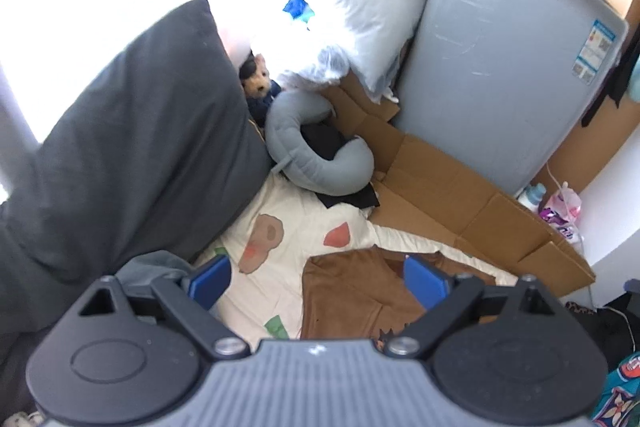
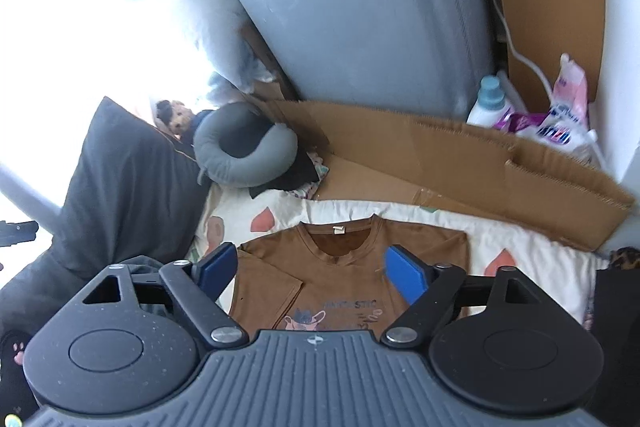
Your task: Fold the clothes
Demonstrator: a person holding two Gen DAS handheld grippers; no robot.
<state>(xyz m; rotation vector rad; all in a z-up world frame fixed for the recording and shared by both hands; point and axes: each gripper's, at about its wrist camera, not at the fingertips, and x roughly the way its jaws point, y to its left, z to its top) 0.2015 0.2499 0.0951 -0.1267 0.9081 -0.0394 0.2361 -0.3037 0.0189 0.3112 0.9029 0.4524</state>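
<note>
A brown T-shirt [image 2: 352,267] with a printed chest lies flat on a cream patterned bedsheet [image 2: 520,239], collar toward the far side, its left sleeve folded in over the body. It also shows in the left wrist view [image 1: 352,291]. My right gripper [image 2: 316,271] is open and empty, hovering above the shirt's chest. My left gripper [image 1: 318,281] is open and empty, above the shirt's left edge and the sheet [image 1: 280,247].
A dark grey pillow [image 1: 132,155] stands at the left. A grey neck pillow [image 2: 244,147] and flattened cardboard [image 2: 460,167] lie beyond the shirt. A tall grey panel [image 2: 360,7], detergent bottles [image 2: 560,115] and a plush toy [image 1: 258,75] are behind.
</note>
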